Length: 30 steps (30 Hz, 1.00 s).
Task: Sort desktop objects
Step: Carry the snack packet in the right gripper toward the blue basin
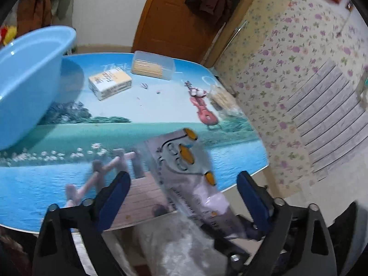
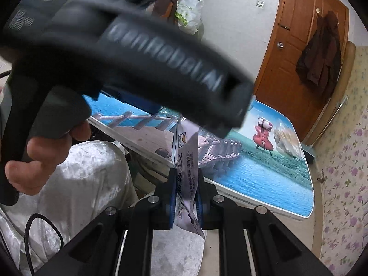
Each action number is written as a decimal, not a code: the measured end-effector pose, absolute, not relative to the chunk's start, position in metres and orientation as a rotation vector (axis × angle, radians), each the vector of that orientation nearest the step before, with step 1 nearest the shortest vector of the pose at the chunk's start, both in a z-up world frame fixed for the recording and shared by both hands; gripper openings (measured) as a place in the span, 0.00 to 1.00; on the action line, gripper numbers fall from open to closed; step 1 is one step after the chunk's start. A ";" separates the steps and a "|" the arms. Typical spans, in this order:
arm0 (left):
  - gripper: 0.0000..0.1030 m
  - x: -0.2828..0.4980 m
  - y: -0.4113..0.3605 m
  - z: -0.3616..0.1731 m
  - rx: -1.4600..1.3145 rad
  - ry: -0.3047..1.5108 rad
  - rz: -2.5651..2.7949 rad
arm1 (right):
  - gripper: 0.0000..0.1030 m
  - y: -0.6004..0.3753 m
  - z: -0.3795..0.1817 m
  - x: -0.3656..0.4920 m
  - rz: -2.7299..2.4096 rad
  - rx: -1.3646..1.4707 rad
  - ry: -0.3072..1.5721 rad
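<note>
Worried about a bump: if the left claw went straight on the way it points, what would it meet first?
Probably the packet, which already lies between the left claw's open fingers, held by the right claw. Beyond it comes the table near its front edge, though depth is hard to judge.

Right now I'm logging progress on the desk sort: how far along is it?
Early. Nothing shows inside the blue basin. In hand: the right gripper is shut on the pale printed packet; in the left wrist view that packet sits between the left gripper's fingers, which don't touch it. Left on the table: tissue pack, clear toothpick box, clear bag.
</note>
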<state>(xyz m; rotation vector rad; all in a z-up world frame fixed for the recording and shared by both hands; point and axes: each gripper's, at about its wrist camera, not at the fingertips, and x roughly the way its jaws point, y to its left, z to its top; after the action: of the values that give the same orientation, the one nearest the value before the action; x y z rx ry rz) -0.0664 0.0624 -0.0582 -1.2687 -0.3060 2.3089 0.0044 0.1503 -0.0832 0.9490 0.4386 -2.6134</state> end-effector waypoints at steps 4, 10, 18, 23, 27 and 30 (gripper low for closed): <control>0.44 -0.068 0.061 -0.055 -1.227 -0.340 2.274 | 0.14 0.156 -0.084 0.000 -2.618 0.934 0.423; 0.34 -0.065 0.061 -0.053 -1.197 -0.338 2.262 | 0.14 0.148 -0.084 0.002 -2.619 0.913 0.449; 0.25 -0.065 0.059 -0.052 -1.185 -0.325 2.274 | 0.14 0.140 -0.075 0.016 -2.620 0.892 0.470; 0.09 -0.062 0.054 -0.046 -1.169 -0.302 2.295 | 0.14 0.128 -0.078 0.024 -2.621 0.870 0.575; 0.08 -0.064 0.050 -0.045 -1.193 -0.298 2.299 | 0.15 0.126 -0.077 0.024 -2.617 0.867 0.578; 0.07 -0.063 0.047 -0.044 -1.189 -0.315 2.300 | 0.14 0.125 -0.075 0.026 -2.630 0.852 0.594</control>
<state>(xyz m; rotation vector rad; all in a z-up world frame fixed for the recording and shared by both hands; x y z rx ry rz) -0.0626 0.0470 -0.0441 -1.1890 -0.3148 2.3001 0.0257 0.1249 -0.0748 0.8516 0.5942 -2.6298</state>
